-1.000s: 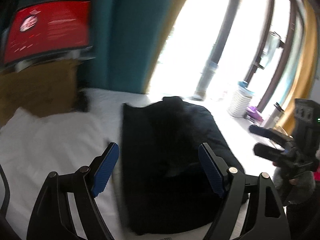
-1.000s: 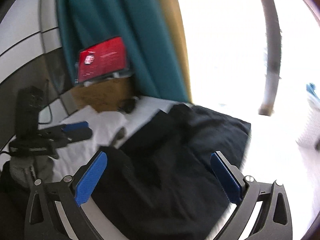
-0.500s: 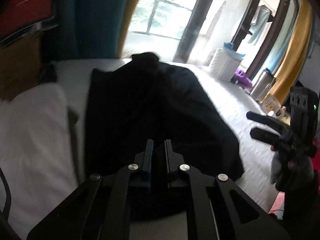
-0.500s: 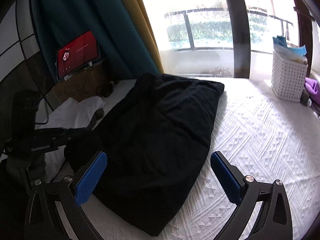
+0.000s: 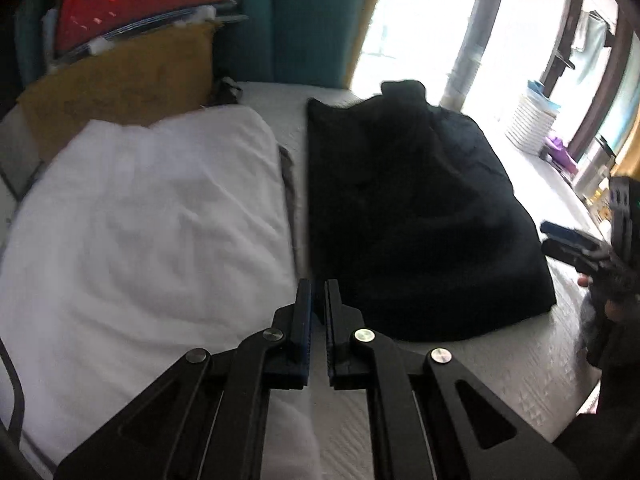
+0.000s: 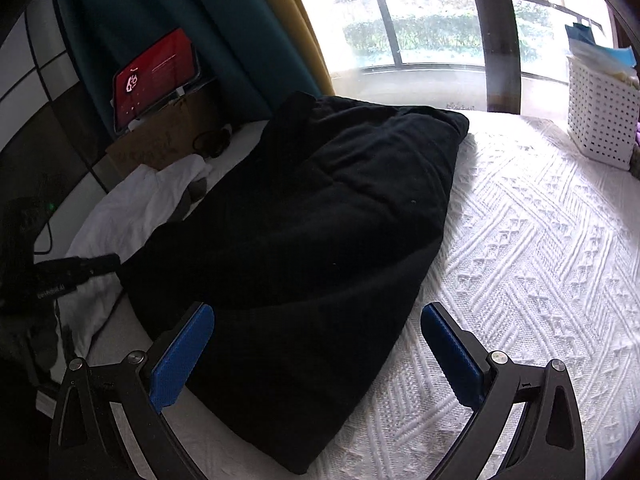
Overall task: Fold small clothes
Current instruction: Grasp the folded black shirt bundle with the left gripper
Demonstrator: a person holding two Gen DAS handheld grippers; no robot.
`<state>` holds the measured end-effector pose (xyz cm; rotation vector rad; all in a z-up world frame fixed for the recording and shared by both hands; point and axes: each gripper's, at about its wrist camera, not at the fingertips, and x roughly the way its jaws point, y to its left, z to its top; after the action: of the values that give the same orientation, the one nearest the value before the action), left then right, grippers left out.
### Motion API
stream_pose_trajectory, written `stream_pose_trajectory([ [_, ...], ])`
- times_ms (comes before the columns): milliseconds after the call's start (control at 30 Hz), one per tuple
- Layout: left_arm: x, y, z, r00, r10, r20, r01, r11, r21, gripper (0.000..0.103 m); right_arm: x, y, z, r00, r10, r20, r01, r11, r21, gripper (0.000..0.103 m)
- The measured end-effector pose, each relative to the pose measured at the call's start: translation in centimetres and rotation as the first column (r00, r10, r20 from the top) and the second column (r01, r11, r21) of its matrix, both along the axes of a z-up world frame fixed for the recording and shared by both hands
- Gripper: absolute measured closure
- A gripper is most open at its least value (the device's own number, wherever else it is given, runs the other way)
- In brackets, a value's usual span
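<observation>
A black garment [image 5: 416,216] lies folded flat on the white textured bedspread [image 6: 540,264]; it also shows in the right wrist view [image 6: 312,232]. My left gripper [image 5: 319,300] is shut and empty, just off the garment's near left corner. It shows at the left of the right wrist view [image 6: 80,266]. My right gripper [image 6: 316,332] is open and empty, its blue pads [image 6: 182,354] straddling the garment's near edge. It shows at the right edge of the left wrist view [image 5: 560,240].
A white cloth pile [image 5: 152,216] lies left of the garment. A cardboard box [image 6: 164,136] with a red-screen tablet [image 6: 156,76] stands at the back left. A white perforated basket [image 6: 600,116] stands at the back right by the window.
My left gripper closed from wide open, then swung left off the garment toward the white cloth. The right gripper stayed open and steadied over the garment's near edge.
</observation>
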<state>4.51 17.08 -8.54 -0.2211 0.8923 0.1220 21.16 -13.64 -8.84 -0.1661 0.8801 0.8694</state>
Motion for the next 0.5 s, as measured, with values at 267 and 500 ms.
stream_pose_trajectory([
  [267,5.0,-3.2,4.5,0.985,-0.109,0.131,0.096,0.991,0.096,0.036,1.8,-1.1,1.5,0.999,-0.024,0.028,0.023,0.999,0.034,0.0],
  [500,12.5,-7.9,5.7,0.941,-0.311,0.134,0.28,0.937,0.21,0.036,4.7,-1.2,3.8,0.996,-0.048,0.076,0.044,0.998,0.051,0.0],
])
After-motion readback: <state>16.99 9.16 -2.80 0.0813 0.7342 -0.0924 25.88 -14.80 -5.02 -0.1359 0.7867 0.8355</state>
